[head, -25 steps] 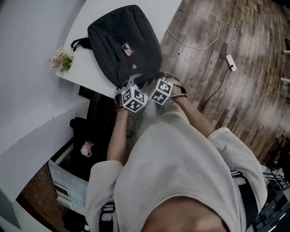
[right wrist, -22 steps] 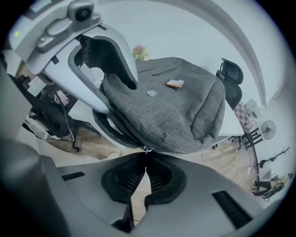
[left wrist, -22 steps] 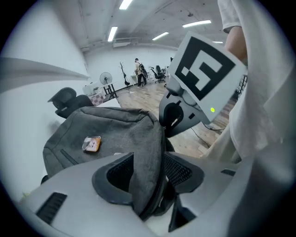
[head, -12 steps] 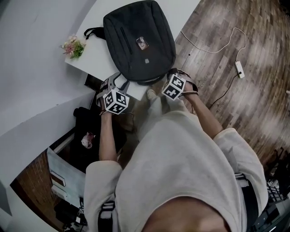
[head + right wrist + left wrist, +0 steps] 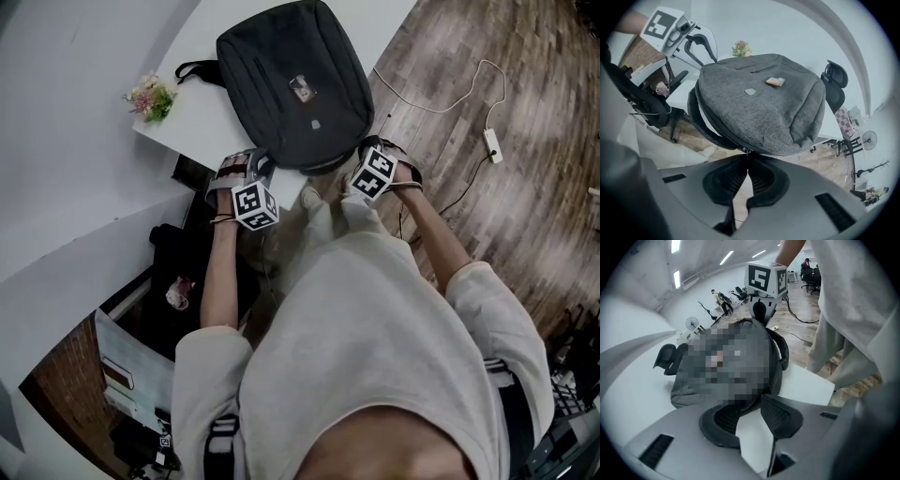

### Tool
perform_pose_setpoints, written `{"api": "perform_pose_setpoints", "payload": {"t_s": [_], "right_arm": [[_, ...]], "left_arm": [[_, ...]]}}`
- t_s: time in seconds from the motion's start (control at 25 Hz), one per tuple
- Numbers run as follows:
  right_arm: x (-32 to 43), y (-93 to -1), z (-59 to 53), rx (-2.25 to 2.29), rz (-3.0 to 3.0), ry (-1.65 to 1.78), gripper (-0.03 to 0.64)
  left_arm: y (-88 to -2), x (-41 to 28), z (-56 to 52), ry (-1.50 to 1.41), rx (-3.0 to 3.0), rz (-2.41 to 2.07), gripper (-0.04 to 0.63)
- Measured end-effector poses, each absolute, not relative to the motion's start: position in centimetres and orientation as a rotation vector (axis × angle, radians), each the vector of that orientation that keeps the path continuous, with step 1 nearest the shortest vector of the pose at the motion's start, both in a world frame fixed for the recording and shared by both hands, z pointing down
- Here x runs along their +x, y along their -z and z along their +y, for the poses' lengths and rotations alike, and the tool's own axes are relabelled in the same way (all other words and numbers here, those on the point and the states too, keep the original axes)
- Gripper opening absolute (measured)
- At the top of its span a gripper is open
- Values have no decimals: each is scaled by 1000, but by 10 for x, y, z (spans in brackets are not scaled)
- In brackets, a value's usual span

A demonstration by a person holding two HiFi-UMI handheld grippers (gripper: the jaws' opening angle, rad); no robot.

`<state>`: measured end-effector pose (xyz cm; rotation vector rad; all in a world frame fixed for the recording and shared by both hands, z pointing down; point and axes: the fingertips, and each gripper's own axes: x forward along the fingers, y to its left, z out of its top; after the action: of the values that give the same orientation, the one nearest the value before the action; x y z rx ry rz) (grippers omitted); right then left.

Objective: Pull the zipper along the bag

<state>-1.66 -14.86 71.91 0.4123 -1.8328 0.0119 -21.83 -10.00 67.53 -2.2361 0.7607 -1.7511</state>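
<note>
A dark grey backpack lies flat on the white table, its bottom end at the near edge. My right gripper is at the bag's near right corner. In the right gripper view its jaws are shut on the small zipper pull at the bag's lower seam. My left gripper is at the near left corner. Its jaws are closing, with a gap still between the pads. The bag's edge lies just at their tips and white table shows between them.
A small flower bunch stands at the table's left edge. A white cable and power strip lie on the wooden floor to the right. A dark chair sits under the table's near left. An office chair stands beyond the bag.
My left gripper left its place beside the right one, swung out to the left and now sits at the bag's near left corner. The right gripper stays at the bag's near edge.
</note>
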Motion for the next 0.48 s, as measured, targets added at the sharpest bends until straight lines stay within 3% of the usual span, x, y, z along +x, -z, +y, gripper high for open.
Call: {"api": "perform_pose_setpoints", "payload": {"t_s": [0.48], "right_arm": [[46,-717,-239,454,-1740,84,18]], "left_arm": [[-670,-132,-122,1602,-2278,673,204]]}}
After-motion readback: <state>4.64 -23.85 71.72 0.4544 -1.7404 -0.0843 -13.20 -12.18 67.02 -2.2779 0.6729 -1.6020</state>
